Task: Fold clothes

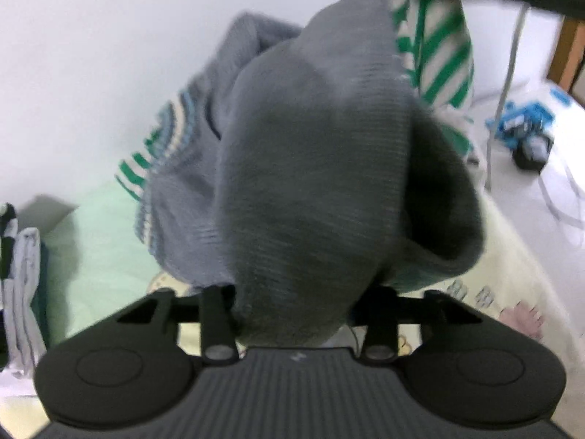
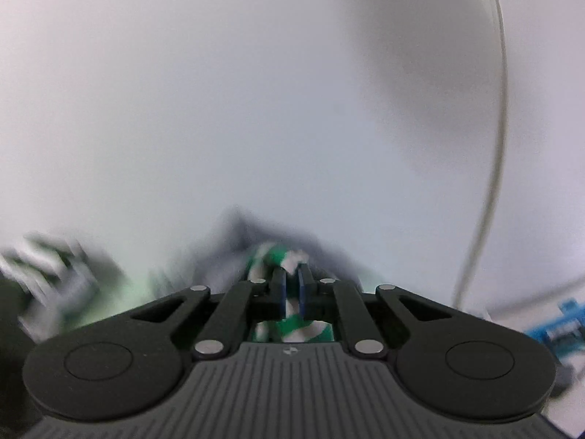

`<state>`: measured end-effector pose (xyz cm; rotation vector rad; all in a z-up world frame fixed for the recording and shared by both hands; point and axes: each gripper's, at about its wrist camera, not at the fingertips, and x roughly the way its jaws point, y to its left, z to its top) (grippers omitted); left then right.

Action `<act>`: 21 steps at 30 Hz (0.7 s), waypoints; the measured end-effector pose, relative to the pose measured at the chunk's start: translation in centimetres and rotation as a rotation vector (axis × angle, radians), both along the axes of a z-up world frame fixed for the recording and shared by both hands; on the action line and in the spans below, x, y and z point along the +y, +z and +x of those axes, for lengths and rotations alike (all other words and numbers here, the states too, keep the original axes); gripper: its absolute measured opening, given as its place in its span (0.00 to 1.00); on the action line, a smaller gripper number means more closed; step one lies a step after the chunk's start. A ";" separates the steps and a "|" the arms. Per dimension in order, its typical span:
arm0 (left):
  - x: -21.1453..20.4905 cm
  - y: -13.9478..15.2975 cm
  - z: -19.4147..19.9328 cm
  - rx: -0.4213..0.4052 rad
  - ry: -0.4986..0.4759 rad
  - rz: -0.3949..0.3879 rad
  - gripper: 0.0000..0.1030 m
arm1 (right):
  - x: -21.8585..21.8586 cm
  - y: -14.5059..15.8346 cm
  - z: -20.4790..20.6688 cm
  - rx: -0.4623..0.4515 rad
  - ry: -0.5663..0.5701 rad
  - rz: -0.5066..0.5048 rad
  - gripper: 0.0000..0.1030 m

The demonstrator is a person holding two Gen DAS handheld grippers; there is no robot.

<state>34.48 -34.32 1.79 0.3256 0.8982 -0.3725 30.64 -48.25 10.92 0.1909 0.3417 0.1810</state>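
Right hand-held gripper (image 2: 291,285) pinches the green-striped edge of the grey sweater (image 1: 310,168), lifting it clear of the bed (image 1: 512,241) to hang open; left hand-held gripper (image 1: 299,314) is narrowed around a bunched fold, grip hidden

Blue device (image 1: 526,135) beside a metal pole (image 1: 506,84), white wall (image 1: 91,55) behind.

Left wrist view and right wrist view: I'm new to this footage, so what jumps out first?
A grey knit garment fills the middle of the left wrist view, draped over the left gripper and hiding its jaws. A green-and-white striped part rises to the upper right, where the right gripper has its jaws shut on it. A pile of folded clothes sits at the left edge on the pale green bedding.
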 end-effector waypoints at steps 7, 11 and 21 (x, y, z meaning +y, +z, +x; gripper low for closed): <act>3.2 4.0 -0.5 -0.102 0.036 -0.002 0.26 | 1.8 7.2 -0.7 -0.186 0.079 0.028 0.00; 6.5 5.4 0.5 -0.156 0.124 0.008 0.21 | 2.3 10.4 -3.4 -0.362 0.061 0.004 0.00; 8.7 6.2 -0.5 -0.190 0.146 0.000 0.20 | 1.3 -0.9 2.8 0.290 0.035 0.004 0.53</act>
